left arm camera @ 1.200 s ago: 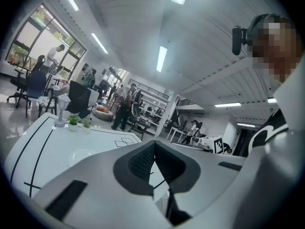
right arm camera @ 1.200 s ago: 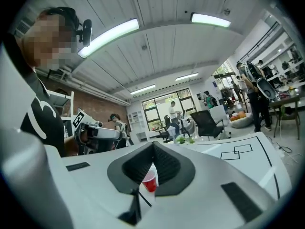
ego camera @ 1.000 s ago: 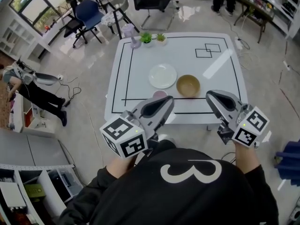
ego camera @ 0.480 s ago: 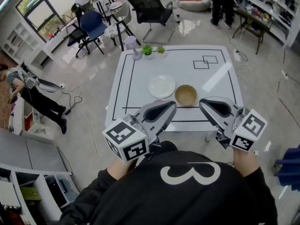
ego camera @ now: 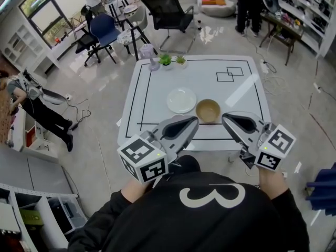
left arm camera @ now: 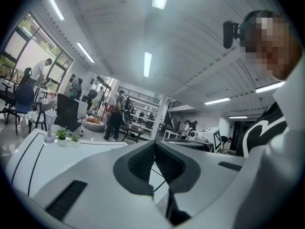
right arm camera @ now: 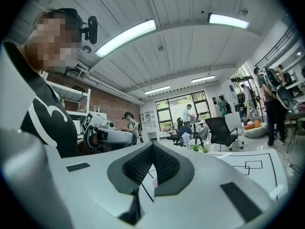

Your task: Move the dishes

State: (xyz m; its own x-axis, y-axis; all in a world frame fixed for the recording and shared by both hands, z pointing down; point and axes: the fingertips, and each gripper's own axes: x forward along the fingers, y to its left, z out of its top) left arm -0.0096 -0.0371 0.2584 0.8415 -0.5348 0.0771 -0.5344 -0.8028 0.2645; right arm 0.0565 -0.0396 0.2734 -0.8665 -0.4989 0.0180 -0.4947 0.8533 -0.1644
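Note:
On the white table (ego camera: 247,96) lie a white plate (ego camera: 181,100) and, just to its right, a tan bowl (ego camera: 208,110). Both of my grippers hover in front of the table's near edge, apart from the dishes. The left gripper (ego camera: 193,121) (left arm camera: 155,144) is shut and holds nothing; its tip points toward the plate and bowl. Below the bowl's right side, the right gripper (ego camera: 226,117) (right arm camera: 152,146) is also shut and empty. In the right gripper view, a small pink cup (right arm camera: 153,182) shows as a sliver behind the jaws.
Two small potted plants (ego camera: 166,60) (ego camera: 180,60) and a clear vase (ego camera: 151,61) stand at the table's far edge. Black squares (ego camera: 231,74) are drawn at the far right. Office chairs (ego camera: 168,7) and standing people lie beyond the table.
The right gripper has drifted a little up and to the left in the head view. The left gripper has hardly moved. Both stay shut, and the dishes have not moved.

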